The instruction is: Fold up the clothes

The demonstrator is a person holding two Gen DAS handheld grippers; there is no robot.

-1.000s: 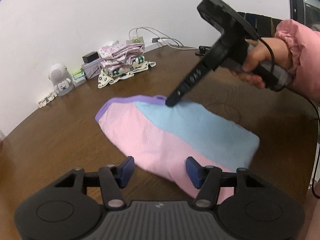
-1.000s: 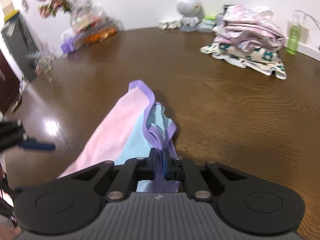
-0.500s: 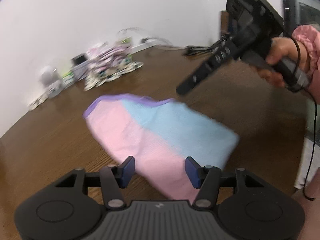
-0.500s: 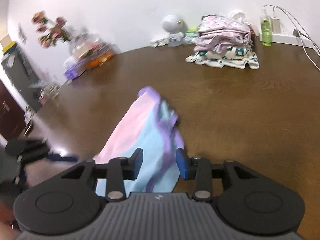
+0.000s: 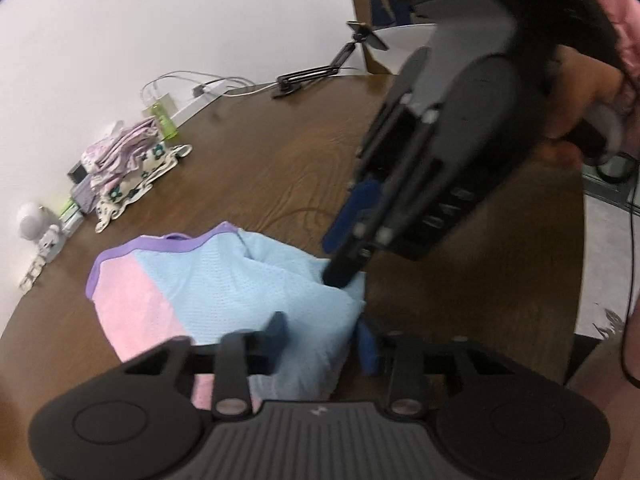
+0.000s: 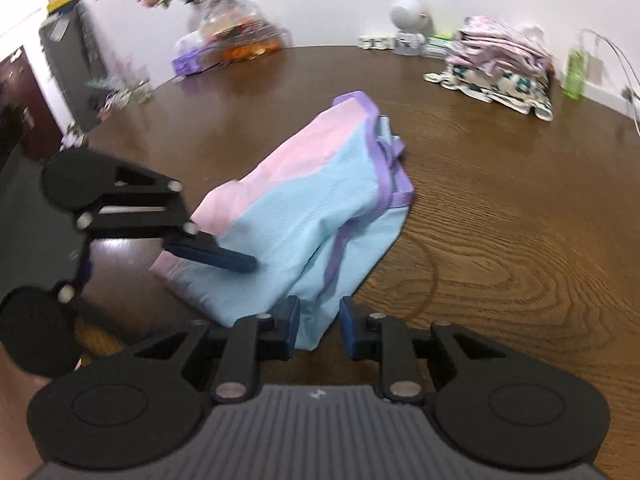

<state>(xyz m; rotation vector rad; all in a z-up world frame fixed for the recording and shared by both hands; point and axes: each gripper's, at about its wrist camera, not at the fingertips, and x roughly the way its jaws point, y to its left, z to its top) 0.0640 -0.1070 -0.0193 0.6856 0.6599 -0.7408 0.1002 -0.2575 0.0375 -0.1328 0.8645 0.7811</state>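
A pink and light-blue garment [image 5: 224, 280] with purple trim lies bunched on the brown table [image 5: 280, 168]. My left gripper [image 5: 320, 336] straddles its near blue end. Its jaws are closing with a thick fold of blue cloth between them, not clamped. My right gripper [image 5: 334, 260] reaches in from the right, one tip touching the blue edge. In the right wrist view the garment [image 6: 304, 208] has its blue corner hanging between my right gripper [image 6: 319, 320], whose jaws are closing with a gap beside the cloth. One left finger [image 6: 216, 256] lies on top of the blue cloth.
A stack of folded clothes [image 6: 500, 60] sits at the back by the wall, beside a green bottle [image 6: 576, 68] and a small white figure [image 6: 406, 16]. Flowers and packets [image 6: 236, 40] crowd the far left edge. A black stand [image 5: 320, 72] and cables lie farther back. A pink sleeve [image 5: 612, 12] holds the right gripper.
My right gripper let go of the purple strap, drew back and now straddles the blue corner. My left gripper slid along to the blue end and its jaws narrowed. The garment bunched up.
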